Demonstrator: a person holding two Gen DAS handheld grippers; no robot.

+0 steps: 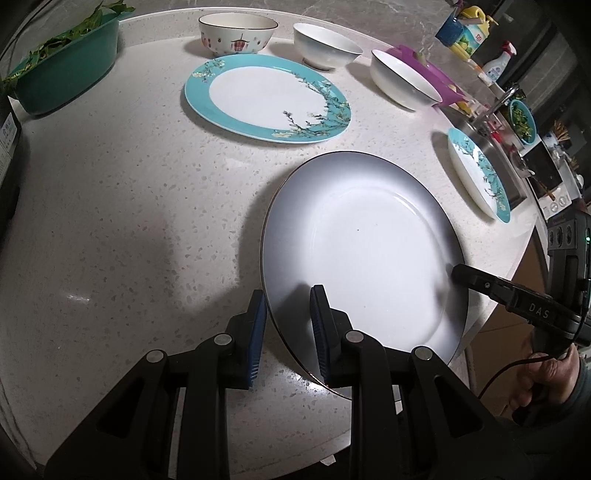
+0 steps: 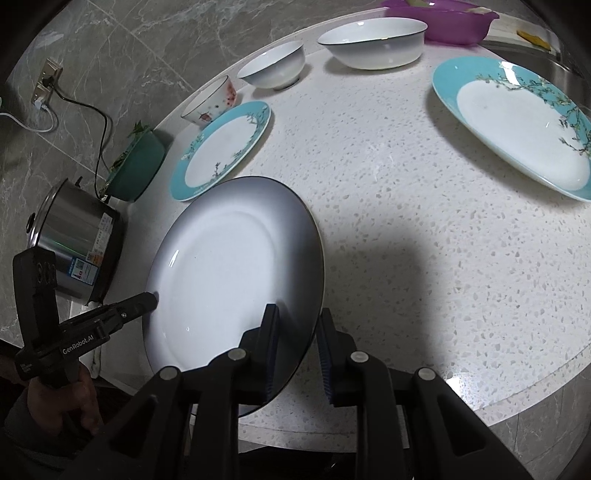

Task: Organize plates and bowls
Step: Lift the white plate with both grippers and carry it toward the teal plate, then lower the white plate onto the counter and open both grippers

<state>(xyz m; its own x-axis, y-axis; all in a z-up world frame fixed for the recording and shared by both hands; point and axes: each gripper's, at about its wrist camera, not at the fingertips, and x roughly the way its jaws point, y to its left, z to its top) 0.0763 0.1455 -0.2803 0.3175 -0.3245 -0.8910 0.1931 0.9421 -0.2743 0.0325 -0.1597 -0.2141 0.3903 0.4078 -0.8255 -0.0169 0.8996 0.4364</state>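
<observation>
A large white plate with a dark rim is tilted above the speckled counter. My left gripper straddles its near rim, jaws partly open with a gap to the rim. My right gripper straddles the opposite rim the same way; it also shows in the left wrist view. Two teal floral plates lie on the counter. A patterned bowl, a small white bowl and a wide white bowl stand at the back.
A green tub of leafy greens stands at the back left. A purple basin sits behind the wide bowl, beside a sink. A steel cooker stands at the counter's left end. The counter edge is near.
</observation>
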